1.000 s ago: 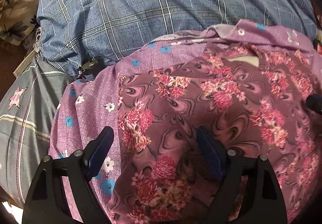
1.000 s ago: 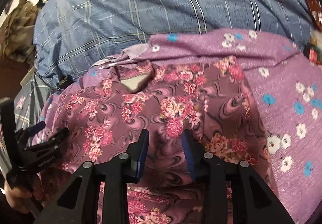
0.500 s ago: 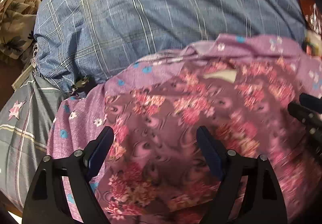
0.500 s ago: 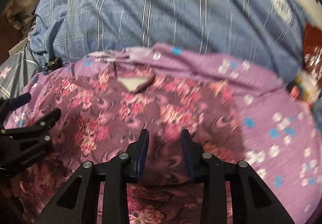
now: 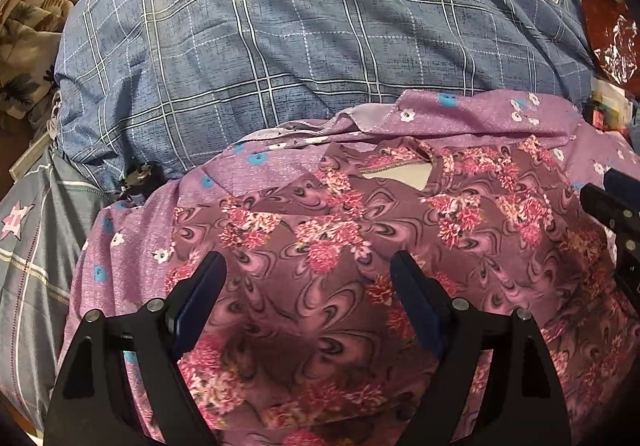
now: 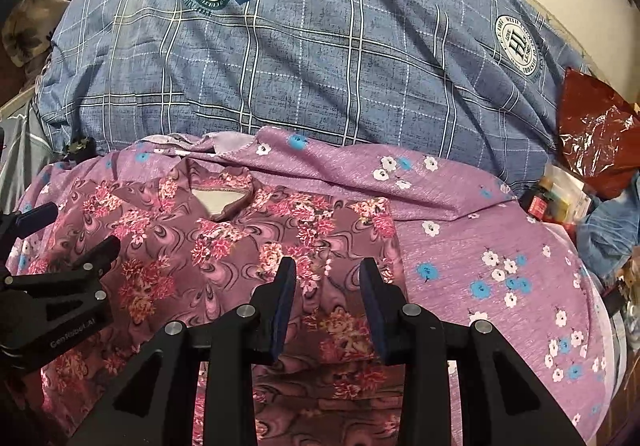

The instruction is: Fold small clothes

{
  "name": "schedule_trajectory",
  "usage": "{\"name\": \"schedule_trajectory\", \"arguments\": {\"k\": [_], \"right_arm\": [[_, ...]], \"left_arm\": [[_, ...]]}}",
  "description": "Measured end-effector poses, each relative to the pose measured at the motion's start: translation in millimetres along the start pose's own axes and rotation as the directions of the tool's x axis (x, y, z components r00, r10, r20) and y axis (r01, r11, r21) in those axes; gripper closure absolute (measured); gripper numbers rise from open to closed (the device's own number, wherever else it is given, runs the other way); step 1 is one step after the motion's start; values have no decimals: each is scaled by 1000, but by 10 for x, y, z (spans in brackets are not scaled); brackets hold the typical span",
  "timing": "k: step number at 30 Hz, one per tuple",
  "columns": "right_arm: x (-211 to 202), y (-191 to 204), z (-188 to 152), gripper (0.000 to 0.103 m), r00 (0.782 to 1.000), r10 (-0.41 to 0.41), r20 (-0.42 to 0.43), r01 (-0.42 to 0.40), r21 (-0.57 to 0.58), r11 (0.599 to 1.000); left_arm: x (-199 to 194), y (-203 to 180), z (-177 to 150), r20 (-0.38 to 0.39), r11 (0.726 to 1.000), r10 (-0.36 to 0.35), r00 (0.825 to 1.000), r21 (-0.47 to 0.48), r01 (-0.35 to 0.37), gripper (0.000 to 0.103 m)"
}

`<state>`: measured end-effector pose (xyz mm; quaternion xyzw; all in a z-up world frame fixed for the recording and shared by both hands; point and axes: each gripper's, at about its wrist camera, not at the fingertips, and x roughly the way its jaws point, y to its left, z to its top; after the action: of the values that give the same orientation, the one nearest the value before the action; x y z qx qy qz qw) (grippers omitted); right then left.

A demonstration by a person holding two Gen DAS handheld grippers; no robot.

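A brown leaf-print cloth [image 5: 24,41] is bunched at the far left, plainest in the left wrist view. Next to it a grey star-patterned cover [image 5: 28,246] shows only there. The blue checked quilt [image 5: 300,53] fills the back of the bed in both views. In front of it lies a lilac cloth with small flowers [image 6: 500,246], and on that rests the maroon flowered top [image 5: 320,246], spread flat, its neck opening toward the quilt.

The left gripper [image 5: 308,278] hangs over the top with its jaws spread wide and nothing between the pads. From the right wrist view it appears at the left edge. The right gripper [image 6: 328,282] stands over the top's right edge, jaws only partly apart, cloth seen in the gap below; whether the pads pinch any fabric I cannot tell.

Only the right wrist view shows the lilac cloth's wide right half, the red crinkly bag [image 6: 592,137] and the small clutter beneath it.
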<state>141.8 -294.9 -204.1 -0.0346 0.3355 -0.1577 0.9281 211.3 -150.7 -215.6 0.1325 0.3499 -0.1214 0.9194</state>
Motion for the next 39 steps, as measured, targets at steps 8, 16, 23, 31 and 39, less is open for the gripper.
{"name": "schedule_trajectory", "arguments": {"k": [8,16,23,31,39], "right_arm": [[-16,-91,-8,69,1000,-9,5,9,11,1000],[-42,-147,-16,69,1000,-12,10,12,22,1000],[72,-290,-31,69,993,105,-56,-98,113,989],[64,-184,-34,69,985,162,-57,-156,105,982],[2,65,-2,69,978,206,-39,-204,57,977]], "left_arm": [[-83,-83,46,25,1000,-26,999,-9,26,18],[-121,-181,40,30,999,-40,999,20,40,18],[-115,-179,37,26,999,-41,999,24,41,18],[-109,-106,34,29,1000,-25,999,15,25,18],[-145,173,32,38,1000,19,999,-15,-19,18]]}}
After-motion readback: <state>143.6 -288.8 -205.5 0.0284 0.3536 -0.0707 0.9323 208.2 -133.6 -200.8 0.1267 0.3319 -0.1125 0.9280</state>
